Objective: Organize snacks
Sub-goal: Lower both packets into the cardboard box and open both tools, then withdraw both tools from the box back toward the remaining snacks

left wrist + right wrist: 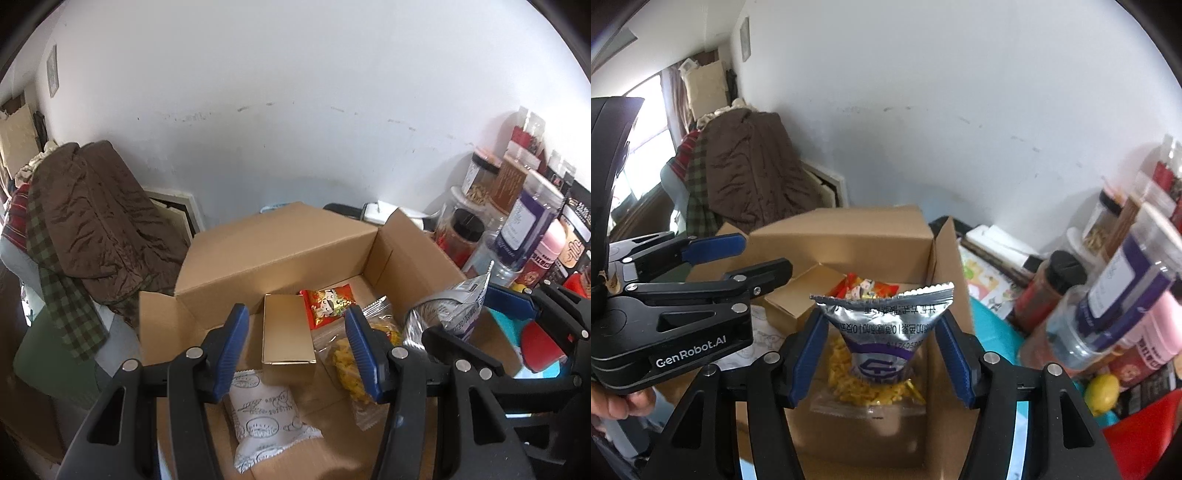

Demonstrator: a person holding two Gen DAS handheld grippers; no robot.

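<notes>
In the right wrist view, the right gripper (pixel 882 354) has its blue pads spread to either side of a silver snack bag (pixel 886 332). The bag stands upright between them, long axis vertical, crimped seam on top. The left pad seems to brush the bag's side while the right pad stands clear, so the grip looks released. The bag's printed text reads upside down and is too small to make out. It sits inside the open cardboard box (pixel 945 295), at the box's right side, on a clear bag of yellow snacks (pixel 871 387).

To the left, the left gripper (pixel 738 258) bears the white lettering "GenRobot.AI" on its black body.

In the left wrist view, the left gripper (pixel 295 354) is open and holds nothing. Below it, on the box floor, lies a white packet (pixel 266 417) with outline drawings, then a plain gold carton (pixel 286 338) with its long axis running near to far, then a red packet (pixel 330 304) with a cartoon figure.

Farther right, jars and bottles (pixel 517 221) crowd together; their labels are unreadable.
</notes>
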